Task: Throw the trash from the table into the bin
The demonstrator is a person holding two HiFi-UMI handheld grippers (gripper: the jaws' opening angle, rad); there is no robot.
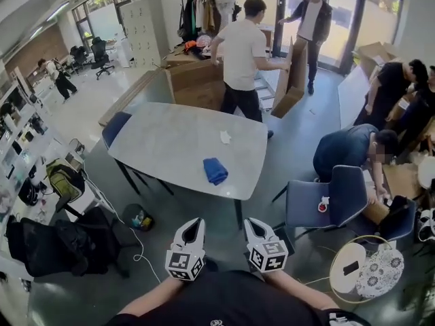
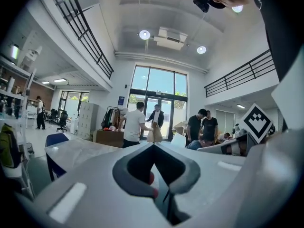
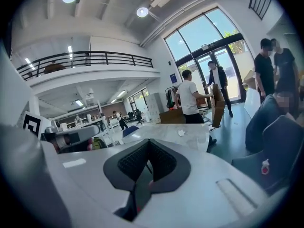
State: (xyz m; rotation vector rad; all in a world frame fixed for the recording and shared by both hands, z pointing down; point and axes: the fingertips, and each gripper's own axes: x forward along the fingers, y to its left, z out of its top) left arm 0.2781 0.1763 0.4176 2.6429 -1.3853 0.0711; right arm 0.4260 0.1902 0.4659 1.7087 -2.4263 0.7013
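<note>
Ahead of both grippers, across a stretch of bare floor, stands the table (image 1: 170, 141), and the trash on it is well out of reach from here. The white wad (image 1: 225, 137) sits on the far half of the top, a little right of centre. It also shows small in the right gripper view (image 3: 181, 132), above and right of that gripper's tips. It is too small for me to read a long axis, so I judge any approach angle will do. A blue cloth (image 1: 215, 170) lies between me and the wad, close to the near edge, with its long side running roughly away from me. I cannot say whether it counts as trash. The left gripper (image 1: 195, 221) and right gripper (image 1: 251, 221) hang side by side low in the head view, pointing towards the table. On each, the jaws are together at the tips with nothing between them. The wad lies ahead and slightly to the right, so I judge the right gripper marginally nearer, though both must first close the gap to the table and part their jaws. The bin (image 1: 139, 217) stands on the floor by the near left table leg, ahead and left of the left gripper. The carry after a pick would run back and leftward.
</note>
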